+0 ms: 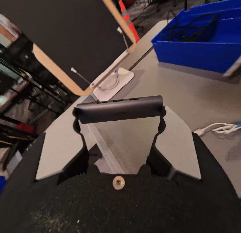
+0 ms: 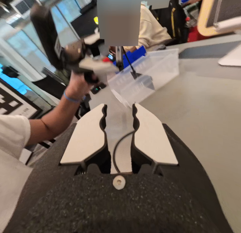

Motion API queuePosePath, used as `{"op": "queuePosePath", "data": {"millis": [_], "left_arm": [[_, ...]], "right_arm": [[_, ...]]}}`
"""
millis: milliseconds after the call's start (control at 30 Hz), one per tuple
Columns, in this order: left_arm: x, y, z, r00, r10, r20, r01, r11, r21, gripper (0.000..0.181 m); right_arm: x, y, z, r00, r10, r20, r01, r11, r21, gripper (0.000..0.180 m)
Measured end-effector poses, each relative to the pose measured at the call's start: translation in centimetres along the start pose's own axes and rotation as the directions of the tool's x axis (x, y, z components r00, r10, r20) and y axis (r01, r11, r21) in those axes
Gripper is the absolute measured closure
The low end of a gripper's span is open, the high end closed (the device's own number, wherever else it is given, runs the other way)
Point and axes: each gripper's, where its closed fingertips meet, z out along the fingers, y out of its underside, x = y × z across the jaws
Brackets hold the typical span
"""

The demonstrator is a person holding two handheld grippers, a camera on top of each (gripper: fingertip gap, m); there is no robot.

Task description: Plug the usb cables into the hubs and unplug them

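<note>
Item: hub (image 1: 119, 109), grey, held lengthwise across my left gripper (image 1: 119, 110), fingertips clamped on its two ends, lifted off the table (image 1: 182, 96); three ports face away from me.
Item: right gripper (image 2: 119, 108), parted, holding nothing, low over the table; a black cable (image 2: 115, 148) loops beneath it.
Item: white cable (image 1: 213, 128), loose at right, near a blue bin (image 1: 195, 53).
Step, as I judge: hub secured, no plug yet picked. Next I must grasp a plug and line it up with a port.
</note>
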Motion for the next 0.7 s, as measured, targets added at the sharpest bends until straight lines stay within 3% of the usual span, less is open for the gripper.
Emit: {"op": "queuePosePath", "data": {"millis": [167,267,333,400,467,533,600,700], "left_arm": [[7.1,-2.4,-1.2,0.971,0.204,0.127,-0.216,0.972,0.092,0.064],[10.4,-2.5,-1.5,0.957,0.262,0.125,-0.278,0.952,0.128,0.064],[11.7,-2.1,-1.4,0.931,0.331,0.151,-0.351,0.927,0.13,0.064],[12.7,-1.2,-1.0,0.929,0.349,0.125,-0.362,0.926,0.102,0.067],[13.2,-0.6,-1.4,0.944,0.308,0.116,-0.321,0.941,0.108,0.097],[13.6,-0.5,-2.5,0.956,0.277,0.096,-0.291,0.939,0.183,0.122],[13.4,0.0,-3.3,0.965,0.253,0.075,-0.263,0.942,0.21,0.125],[14.5,1.6,-3.5,0.969,0.215,-0.125,-0.19,0.964,0.188,0.127]], "right_arm": [[-1.8,-0.8,4.7,0.994,0.039,0.106,-0.039,0.999,-0.001,0.128],[-1.8,0.0,4.8,0.993,0.051,0.109,-0.048,0.998,-0.035,0.14],[-1.8,0.8,4.3,0.991,0.063,0.115,-0.054,0.996,-0.076,0.161],[-1.1,1.9,3.7,0.995,-0.08,0.059,0.087,0.987,-0.133,0.162],[0.8,2.6,3.0,0.954,-0.29,-0.077,0.269,0.94,-0.211,0.163],[2.4,3.4,2.0,0.876,-0.466,-0.121,0.411,0.855,-0.315,0.163],[3.0,3.8,1.2,0.822,-0.561,-0.093,0.498,0.789,-0.361,0.163],[3.2,4.0,0.2,0.77,-0.637,-0.033,0.572,0.712,-0.408,0.163]]}}
